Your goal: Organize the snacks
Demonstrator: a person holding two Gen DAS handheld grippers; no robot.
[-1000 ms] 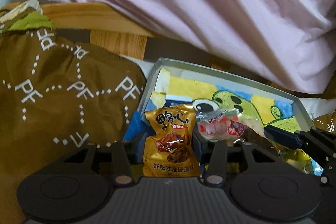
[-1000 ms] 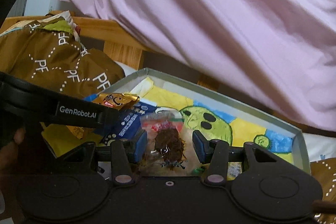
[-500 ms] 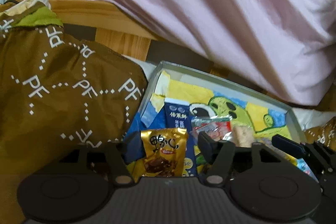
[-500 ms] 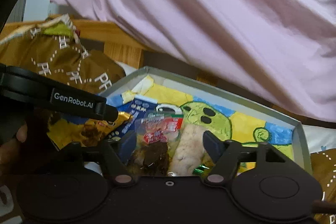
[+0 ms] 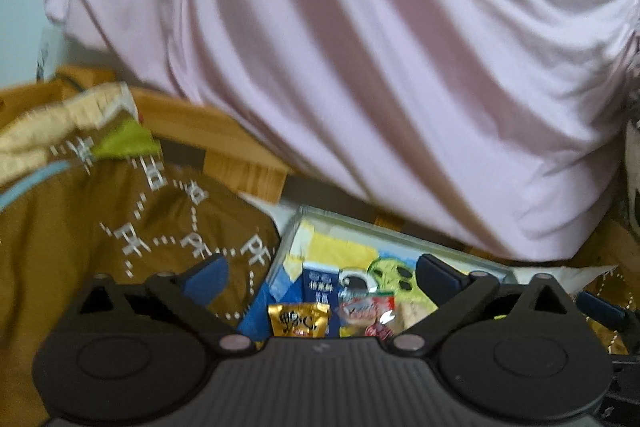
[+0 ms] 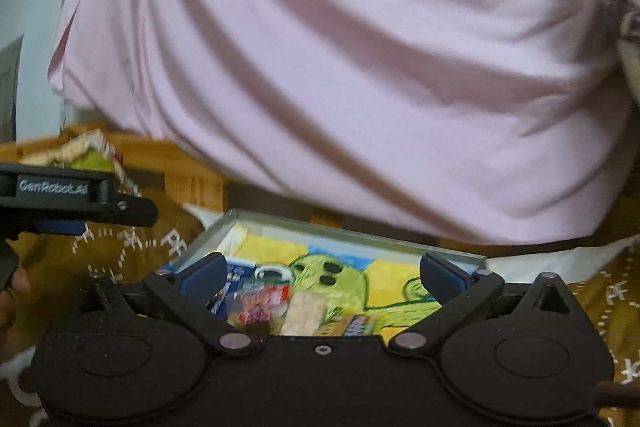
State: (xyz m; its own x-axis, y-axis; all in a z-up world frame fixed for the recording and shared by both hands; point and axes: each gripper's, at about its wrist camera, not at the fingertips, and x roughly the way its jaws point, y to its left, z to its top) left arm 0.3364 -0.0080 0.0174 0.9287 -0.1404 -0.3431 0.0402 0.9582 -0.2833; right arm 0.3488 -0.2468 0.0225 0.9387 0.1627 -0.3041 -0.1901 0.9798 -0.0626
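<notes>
Both my tongs have just sprung open and hold nothing: left tongs [image 5: 320, 273] and right tongs [image 6: 322, 273] hang above the tray [image 6: 360, 237]. The yellow packet [image 5: 299, 319] and the clear packet [image 6: 262, 301] lie inside the tray, dropped there so the snacks sit together.

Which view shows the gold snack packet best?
The left wrist view: the gold snack packet lies face-up in the box, its front print visible above the camera housing. In the right wrist view the packet cannot be made out; other packets there are blurred.
</notes>
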